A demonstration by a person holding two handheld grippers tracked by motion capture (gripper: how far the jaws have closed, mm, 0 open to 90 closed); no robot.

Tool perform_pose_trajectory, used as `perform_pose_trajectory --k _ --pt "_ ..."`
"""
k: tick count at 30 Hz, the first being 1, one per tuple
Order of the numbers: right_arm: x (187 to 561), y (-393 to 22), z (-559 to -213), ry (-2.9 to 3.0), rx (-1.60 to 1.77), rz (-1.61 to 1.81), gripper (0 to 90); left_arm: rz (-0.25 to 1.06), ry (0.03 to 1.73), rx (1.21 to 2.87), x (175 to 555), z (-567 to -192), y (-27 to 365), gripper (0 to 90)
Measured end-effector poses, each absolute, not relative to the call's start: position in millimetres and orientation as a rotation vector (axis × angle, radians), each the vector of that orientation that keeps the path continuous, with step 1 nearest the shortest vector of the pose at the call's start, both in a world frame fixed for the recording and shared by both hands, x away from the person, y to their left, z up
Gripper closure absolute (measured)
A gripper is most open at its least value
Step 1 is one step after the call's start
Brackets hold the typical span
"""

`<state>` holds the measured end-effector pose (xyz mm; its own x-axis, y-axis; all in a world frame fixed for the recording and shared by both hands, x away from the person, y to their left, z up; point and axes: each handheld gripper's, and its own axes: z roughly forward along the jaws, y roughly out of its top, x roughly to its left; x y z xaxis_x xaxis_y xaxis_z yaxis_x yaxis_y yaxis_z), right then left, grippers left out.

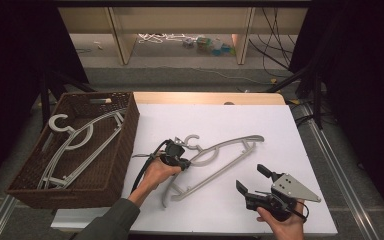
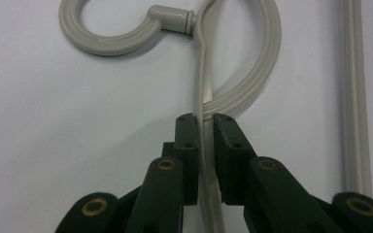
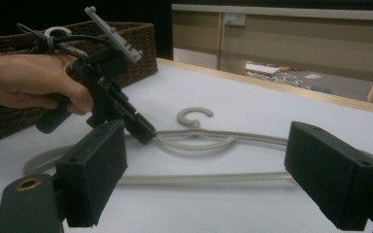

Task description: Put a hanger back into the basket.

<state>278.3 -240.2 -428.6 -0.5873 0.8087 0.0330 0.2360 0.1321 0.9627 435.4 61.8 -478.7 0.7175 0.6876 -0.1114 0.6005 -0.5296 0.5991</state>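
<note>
A grey plastic hanger [image 1: 220, 157] lies flat on the white table top [image 1: 230, 120], its hook [image 2: 107, 46] pointing toward the basket side. My left gripper [image 1: 181, 160] is shut on the hanger's thin upper arm just below the hook; in the left gripper view its jaws [image 2: 204, 119] press that arm from both sides. Seen from the right gripper view, the left gripper [image 3: 145, 133] tilts down onto the hanger [image 3: 199, 138]. My right gripper [image 1: 250, 176] stands open near the table's front right with nothing between its pads [image 3: 97, 165].
A brown wicker basket [image 1: 127, 135] sits at the table's left edge with other grey hangers [image 1: 80, 140] inside. Beyond the table's far edge are wooden shelf legs and loose cables on the floor [image 1: 180, 40].
</note>
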Motion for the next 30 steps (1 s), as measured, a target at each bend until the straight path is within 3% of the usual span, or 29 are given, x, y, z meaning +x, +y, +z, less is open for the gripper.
perform_pose_trajectory --k 15,30 --pt "279 -240 -430 1.9 0.998 1.492 16.2 0.26 0.905 2.557 438 -466 41 79.7" --pt "280 -240 -430 1.897 1.001 1.485 16.4 0.325 0.887 2.45 438 -455 53 81.8"
